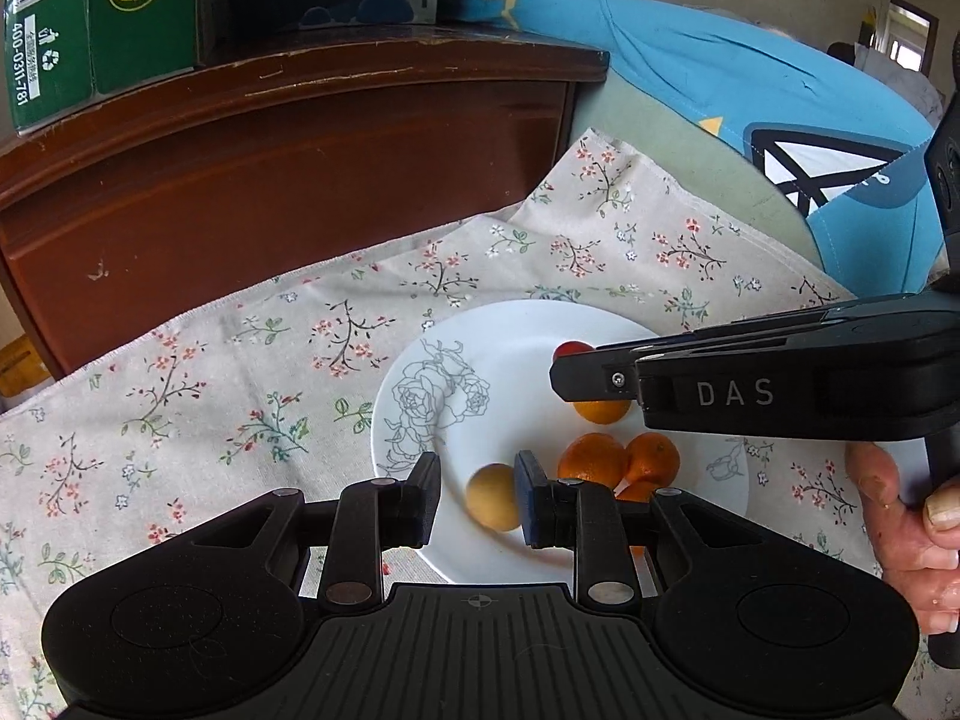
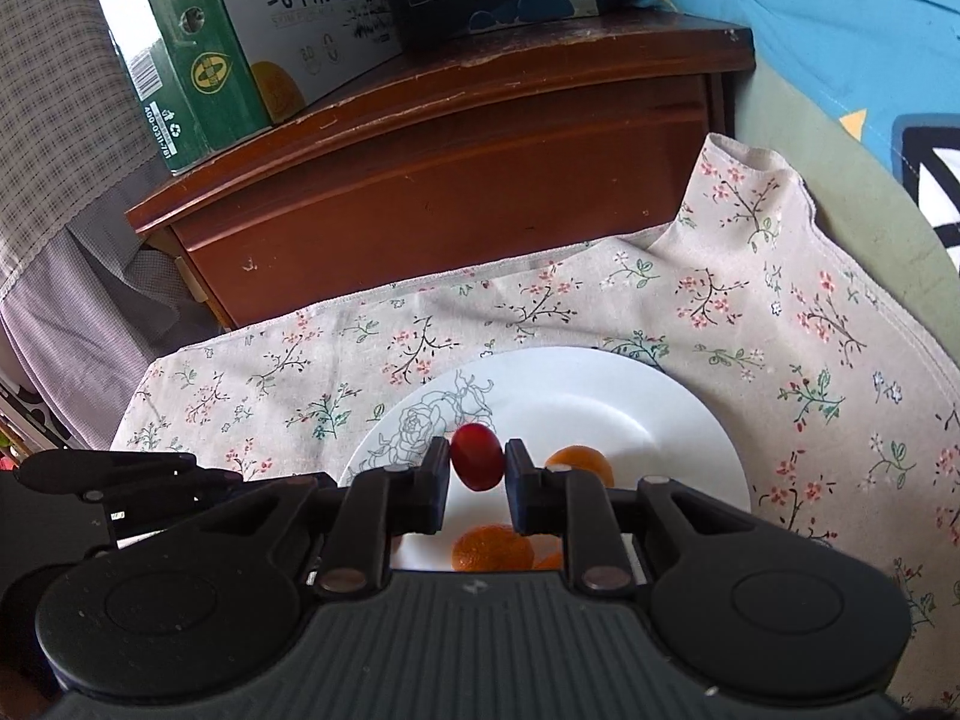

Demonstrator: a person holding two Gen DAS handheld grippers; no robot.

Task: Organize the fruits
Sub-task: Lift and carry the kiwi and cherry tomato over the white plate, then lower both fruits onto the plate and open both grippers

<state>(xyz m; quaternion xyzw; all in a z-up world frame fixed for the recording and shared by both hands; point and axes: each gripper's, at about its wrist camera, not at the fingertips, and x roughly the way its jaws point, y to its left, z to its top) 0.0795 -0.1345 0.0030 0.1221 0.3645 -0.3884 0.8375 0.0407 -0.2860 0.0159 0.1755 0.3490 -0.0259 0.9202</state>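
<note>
Placing step: right gripper (image 2: pixel 477 468) is holding a small red oval fruit (image 2: pixel 477 465) between its fingers, hovering over the white rose-print plate (image 2: pixel 660 414). Left gripper (image 1: pixel 478 495) is hanging part-open around a yellow round fruit (image 1: pixel 493 497) — contact unclear. Next: lowering onto bare plate, clear of the orange tangerines (image 1: pixel 618 461), before releasing.

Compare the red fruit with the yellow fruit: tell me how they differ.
The red fruit is dark red and oval; the yellow fruit is pale yellow and rounder. The red one sits between the right gripper fingers, above the plate; the yellow one is blurred between the open left gripper fingers. Both are small.
</note>
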